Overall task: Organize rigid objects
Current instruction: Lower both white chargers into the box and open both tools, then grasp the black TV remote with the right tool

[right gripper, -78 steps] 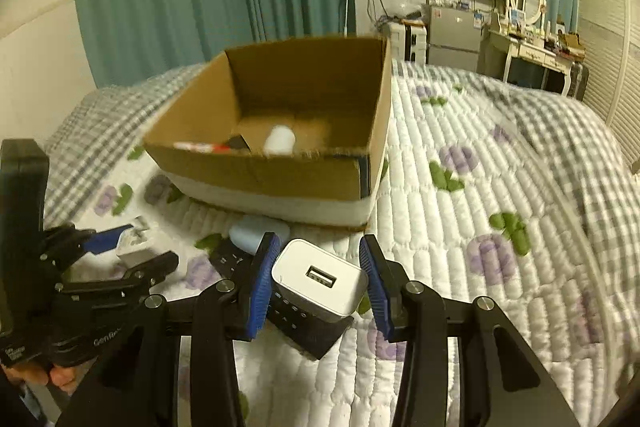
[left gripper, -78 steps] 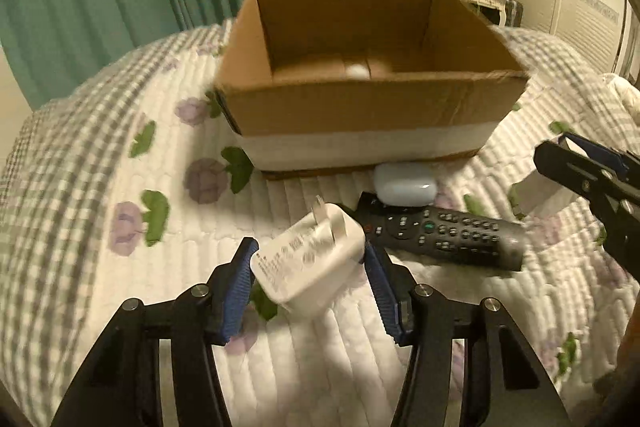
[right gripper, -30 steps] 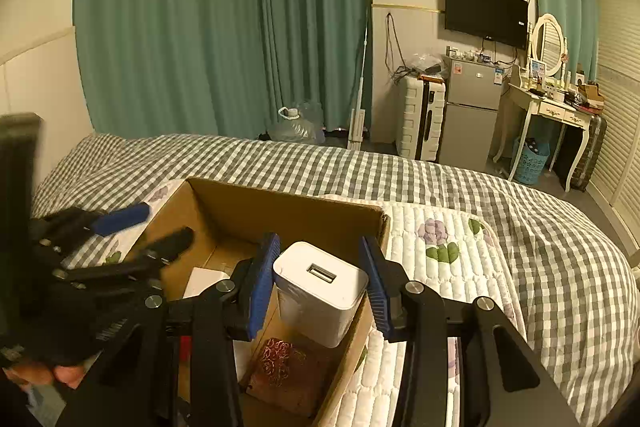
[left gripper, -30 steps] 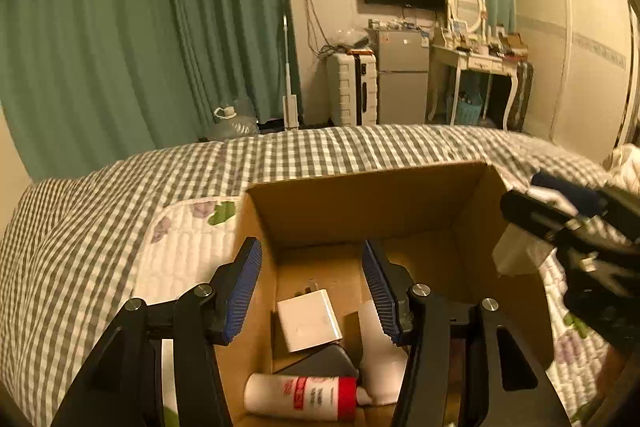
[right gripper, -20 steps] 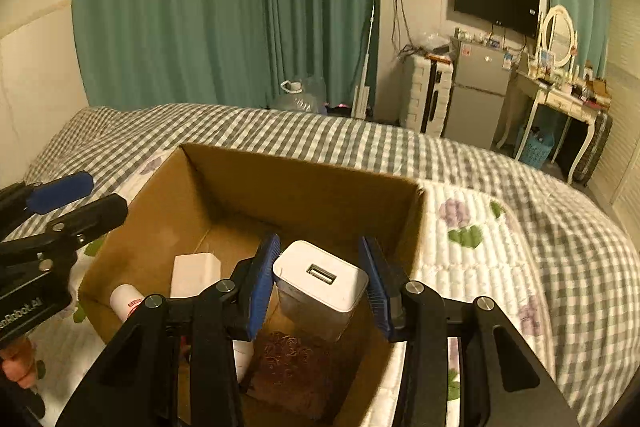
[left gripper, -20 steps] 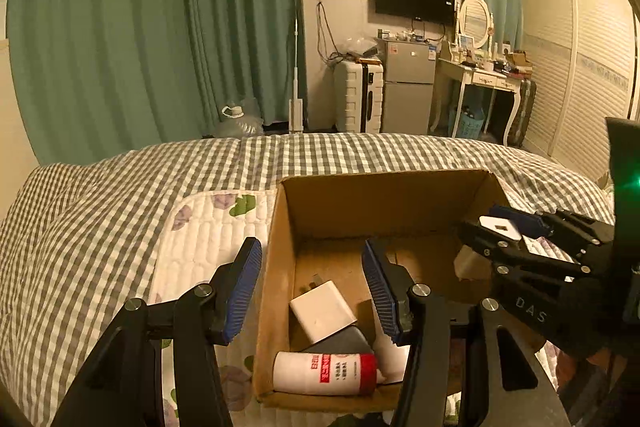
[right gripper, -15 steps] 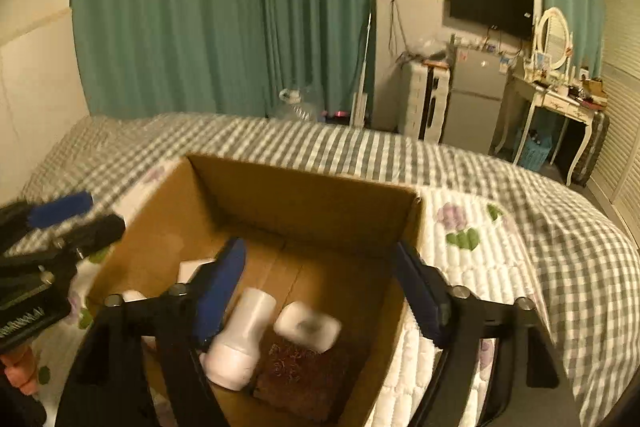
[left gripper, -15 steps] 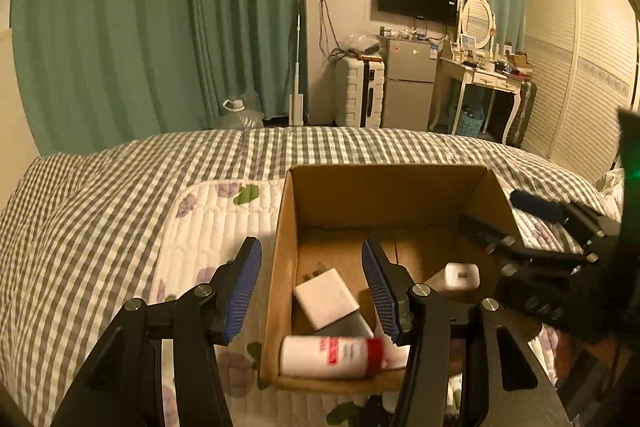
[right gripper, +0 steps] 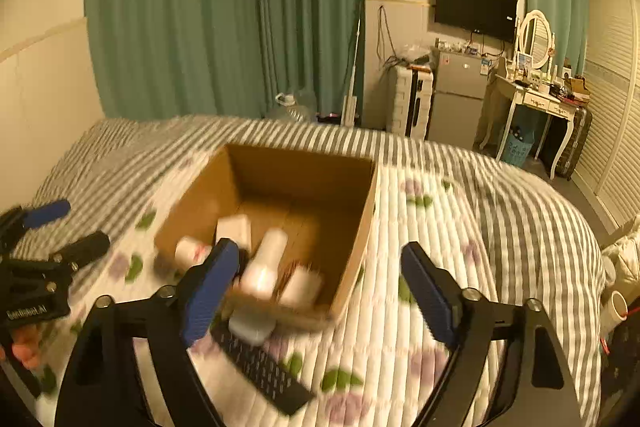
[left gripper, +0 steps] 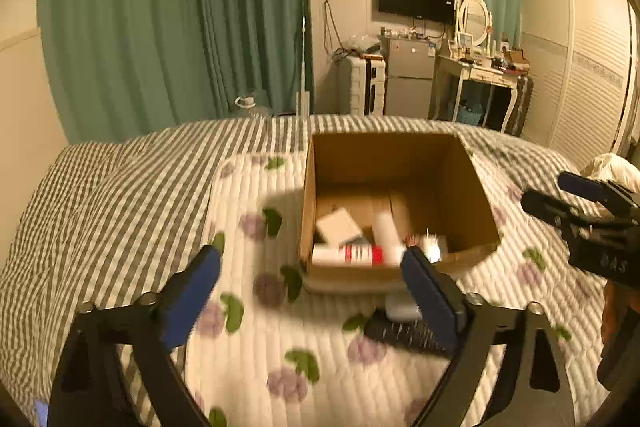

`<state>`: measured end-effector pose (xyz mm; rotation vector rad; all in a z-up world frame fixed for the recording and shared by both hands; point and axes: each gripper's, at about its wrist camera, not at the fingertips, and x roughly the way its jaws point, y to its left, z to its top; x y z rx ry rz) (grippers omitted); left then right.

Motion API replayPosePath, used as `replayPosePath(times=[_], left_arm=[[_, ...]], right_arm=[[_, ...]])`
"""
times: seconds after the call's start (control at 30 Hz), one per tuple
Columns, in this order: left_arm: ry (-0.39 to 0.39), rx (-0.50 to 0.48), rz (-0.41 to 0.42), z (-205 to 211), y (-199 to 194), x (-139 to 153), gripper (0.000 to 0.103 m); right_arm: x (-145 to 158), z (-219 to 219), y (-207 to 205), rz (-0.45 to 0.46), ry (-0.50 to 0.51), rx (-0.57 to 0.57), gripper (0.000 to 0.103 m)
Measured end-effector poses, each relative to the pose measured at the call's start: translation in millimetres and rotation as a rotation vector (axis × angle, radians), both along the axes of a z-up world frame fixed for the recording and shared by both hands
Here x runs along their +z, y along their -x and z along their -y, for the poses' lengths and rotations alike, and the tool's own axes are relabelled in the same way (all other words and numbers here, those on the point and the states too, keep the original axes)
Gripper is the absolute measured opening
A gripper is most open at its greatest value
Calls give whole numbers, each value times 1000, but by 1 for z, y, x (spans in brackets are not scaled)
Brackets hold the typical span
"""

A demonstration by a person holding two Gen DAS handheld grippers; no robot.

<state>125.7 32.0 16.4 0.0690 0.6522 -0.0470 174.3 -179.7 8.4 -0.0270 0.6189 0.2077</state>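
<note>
I have both claws empty and spread wide: the left gripper (left gripper: 310,293) shows its blue pads far apart with only quilt between them, and the right gripper (right gripper: 316,291) is just as wide, nothing pinched. My landmark is the cardboard box (right gripper: 362,227), which sits on the quilted bed (left gripper: 240,359) ahead of both claws and already holds a white charger block (left gripper: 338,225), a red-and-white tube (left gripper: 348,254), a pale bottle (right gripper: 264,263) and another white block (right gripper: 302,285). What I judge to be left to tidy lies outside the box, against its near wall: a black remote control (right gripper: 260,363) and a small pale case (right gripper: 252,327) touching the remote's box-side end. The relation that matters is this: from the right claw, the remote lies on the near side of the box, below and toward my left pad, its long axis slanting from the box's near-left corner down and away to the right. From the left claw, the same remote (left gripper: 400,333) shows only as a blurred dark strip near the box's front wall, partly hidden behind my right-hand pad. Neither claw is clearly nearer, but the right view sees the remote whole, so I would take it with that one, turning the wrist so the pads close across the narrow width, not along its length. Motion blur softens both views, so I cannot judge the case's outline well.
</note>
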Motion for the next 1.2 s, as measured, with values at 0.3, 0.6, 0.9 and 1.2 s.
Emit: replayPosePath(times=[0.3,0.6,0.9,1.2], left_arm=[[0,27,-69,-9,19,-70,103],[-53,31,-104,-8,13,-111,103],[-58,53,-77,-12,20,-110,103],[-70,48,-65,-8,26,-108,103]], right_arm=[[-106,-31,16,-166,44,104,94],[-171,-76,-6,-279,148,256,82],[-181,-80,-2,-300,172,282,47],[-159,-67,47,-307,68,308,26]])
